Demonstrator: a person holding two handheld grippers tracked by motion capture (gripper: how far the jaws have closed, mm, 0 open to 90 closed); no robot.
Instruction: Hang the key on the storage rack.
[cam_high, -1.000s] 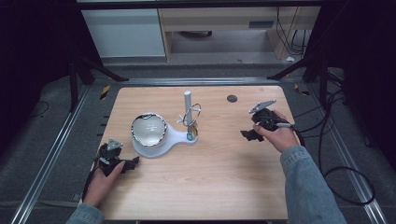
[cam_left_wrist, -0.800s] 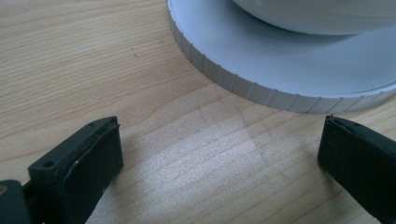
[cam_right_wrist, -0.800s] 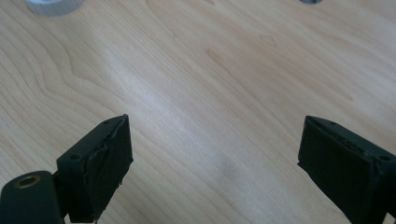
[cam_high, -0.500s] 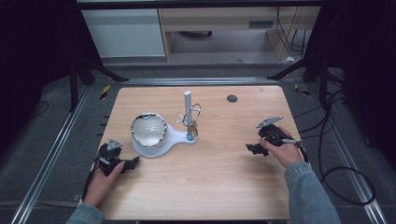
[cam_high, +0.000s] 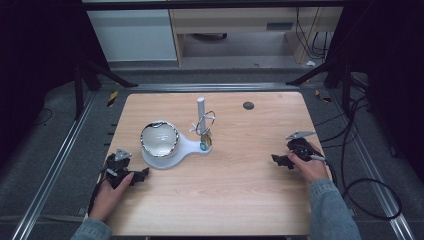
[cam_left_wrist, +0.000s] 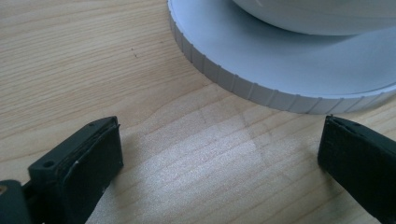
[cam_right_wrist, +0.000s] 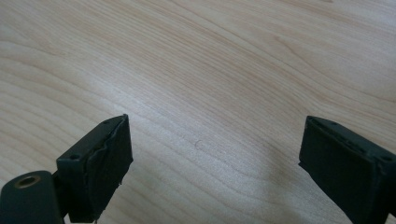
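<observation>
At the lower left of the high view we find the left gripper (cam_high: 134, 176) resting on the counter (cam_high: 240, 190), its fingers (cam_left_wrist: 88, 158) apart with bare wood between them. Just right of it and above, left of centre, stands a white stand (cam_high: 187, 146); its ridged round base (cam_left_wrist: 261, 79) lies just beyond the left gripper's open fingers in the left gripper view, not touching them. A shiny bowl (cam_high: 159, 138) sits on that base, and a white post (cam_high: 200, 111) rises at its right end with a ring (cam_high: 205, 123) hung around it. At the centre right we note the right gripper (cam_high: 280, 161) low over the counter, fingers (cam_right_wrist: 100, 161) wide apart, nothing between them.
</observation>
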